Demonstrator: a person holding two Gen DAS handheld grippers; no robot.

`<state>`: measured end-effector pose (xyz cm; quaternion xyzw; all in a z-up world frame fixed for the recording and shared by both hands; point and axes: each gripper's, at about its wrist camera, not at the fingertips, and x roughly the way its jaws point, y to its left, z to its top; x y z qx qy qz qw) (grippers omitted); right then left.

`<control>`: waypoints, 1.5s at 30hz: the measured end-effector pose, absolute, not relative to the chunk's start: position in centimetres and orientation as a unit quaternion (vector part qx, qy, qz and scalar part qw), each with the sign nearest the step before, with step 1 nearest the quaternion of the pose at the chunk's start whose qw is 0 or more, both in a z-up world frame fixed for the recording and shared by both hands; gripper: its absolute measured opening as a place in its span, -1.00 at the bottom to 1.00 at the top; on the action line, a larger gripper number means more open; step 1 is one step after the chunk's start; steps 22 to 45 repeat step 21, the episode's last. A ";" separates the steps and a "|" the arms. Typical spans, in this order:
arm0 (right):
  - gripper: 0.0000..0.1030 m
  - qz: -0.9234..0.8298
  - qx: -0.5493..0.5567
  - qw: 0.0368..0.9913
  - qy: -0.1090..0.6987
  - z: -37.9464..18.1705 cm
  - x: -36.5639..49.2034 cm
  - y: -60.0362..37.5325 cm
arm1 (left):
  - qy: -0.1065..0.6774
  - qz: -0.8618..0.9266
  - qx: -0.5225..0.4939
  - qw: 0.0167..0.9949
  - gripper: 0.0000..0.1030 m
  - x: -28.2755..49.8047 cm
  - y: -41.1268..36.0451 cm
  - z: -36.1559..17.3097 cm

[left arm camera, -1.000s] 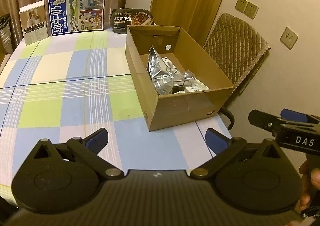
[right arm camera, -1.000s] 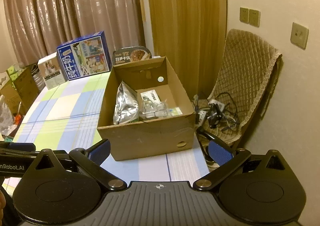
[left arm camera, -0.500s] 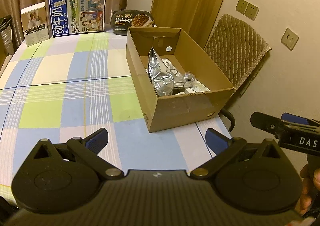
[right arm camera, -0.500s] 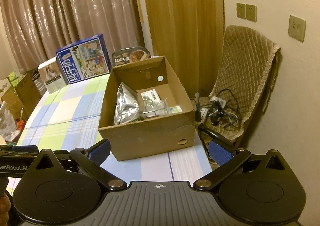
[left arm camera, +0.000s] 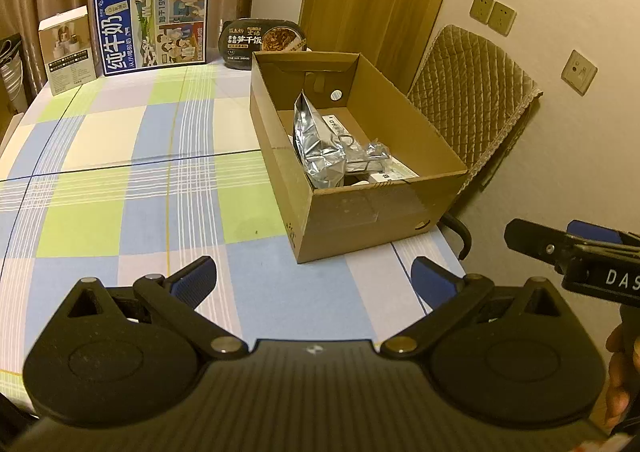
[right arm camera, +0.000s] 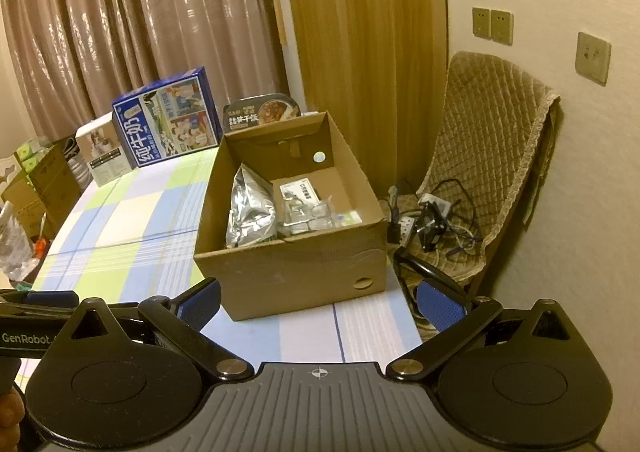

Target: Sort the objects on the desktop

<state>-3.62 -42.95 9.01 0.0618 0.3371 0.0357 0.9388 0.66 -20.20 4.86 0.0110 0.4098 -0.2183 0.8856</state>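
Note:
An open cardboard box [left arm camera: 384,208] [right arm camera: 296,272] stands at the right end of the checked table. Inside it lie a silver foil pouch [left arm camera: 320,144] [right arm camera: 250,212], a clear plastic packet [right arm camera: 308,212] and small white cartons [left arm camera: 390,174]. My left gripper [left arm camera: 314,282] hovers open over the table's near edge, short of the box, with nothing between its fingers. My right gripper [right arm camera: 318,302] is open and empty too, facing the box's near wall. Each view catches the other gripper at its side edge.
At the table's far end stand a blue milk carton box [left arm camera: 152,24] [right arm camera: 168,124], a small white box [left arm camera: 68,50] [right arm camera: 104,154] and a black instant-meal tray [left arm camera: 264,40] [right arm camera: 262,116]. A quilted chair [right arm camera: 488,164] with cables [right arm camera: 436,220] sits right of the table. Cartons [right arm camera: 36,188] crowd the floor at left.
Both grippers have pulled back and risen slightly, so the box looks a little farther off. Both stay open and empty.

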 end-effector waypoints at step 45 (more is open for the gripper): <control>0.97 0.032 0.061 0.937 0.342 8.5 -3.7 -43.0 | 0.414 -0.232 0.021 0.880 0.98 1.1 -20.2 3.4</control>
